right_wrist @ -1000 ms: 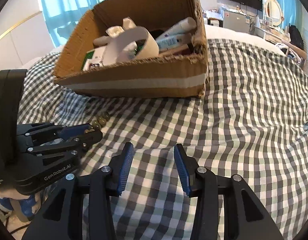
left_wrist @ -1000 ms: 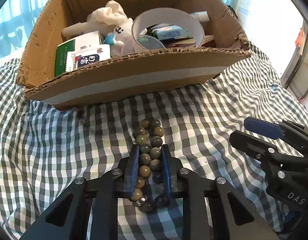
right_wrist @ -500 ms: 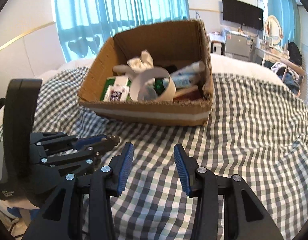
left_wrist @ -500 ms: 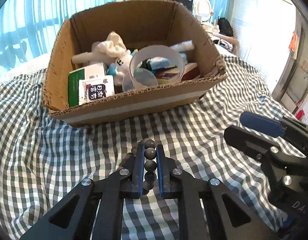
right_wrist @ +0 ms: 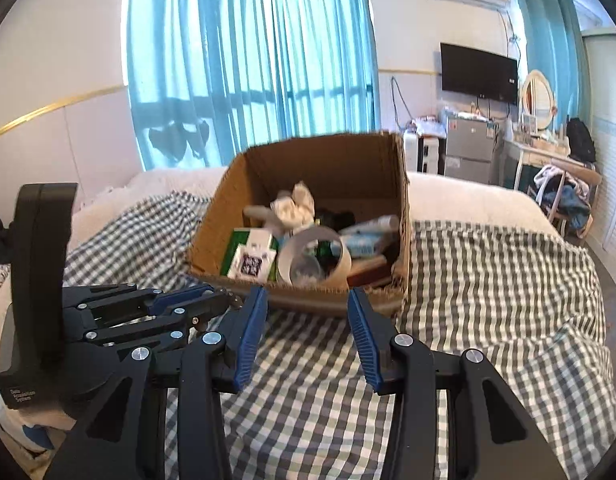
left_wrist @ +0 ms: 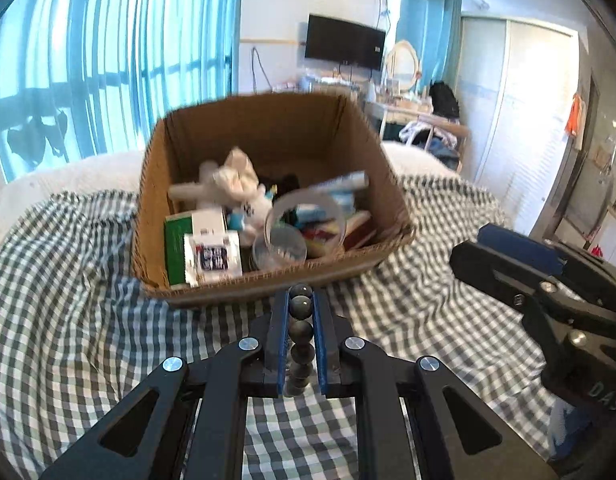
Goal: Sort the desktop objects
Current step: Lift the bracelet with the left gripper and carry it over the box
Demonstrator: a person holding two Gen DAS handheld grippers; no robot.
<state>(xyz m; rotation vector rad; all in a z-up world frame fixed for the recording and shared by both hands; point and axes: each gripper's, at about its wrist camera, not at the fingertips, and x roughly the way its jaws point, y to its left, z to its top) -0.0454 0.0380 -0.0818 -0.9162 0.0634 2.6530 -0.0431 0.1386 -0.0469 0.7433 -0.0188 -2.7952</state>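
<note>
Turquoise curtains (right_wrist: 247, 60) cover the window behind a bed spread with a green-and-white checked cloth (right_wrist: 488, 280), and a wall-mounted television (right_wrist: 479, 73) hangs near an oval mirror (right_wrist: 538, 100) at the far side of the room. On the cloth stands an open cardboard box (left_wrist: 267, 280), its flaps gone and its near wall low. Inside it lie a white plush toy (left_wrist: 227, 178), a green and white carton (left_wrist: 175, 240) with a small printed packet (left_wrist: 212, 254) leaning against it, a wide roll of tape (left_wrist: 303, 220) standing on edge, a clear round lid (left_wrist: 279, 246) in front of the roll, and a tube (left_wrist: 344, 182) along the right wall. The left gripper (left_wrist: 299, 308) is raised above the cloth just before the box's near wall, its blue-padded jaws clamped on a dark beaded bracelet (left_wrist: 300, 320); several beads stand in a column between the pads, with the top bead showing above the fingertips and the rest hanging down between the jaws. The right gripper (right_wrist: 308, 320) sits beside it to the right, near the box's front corner, with its jaws spread apart and nothing between them. From the right wrist view the left gripper's black linkage shows at lower left, the bracelet itself hidden there.
</note>
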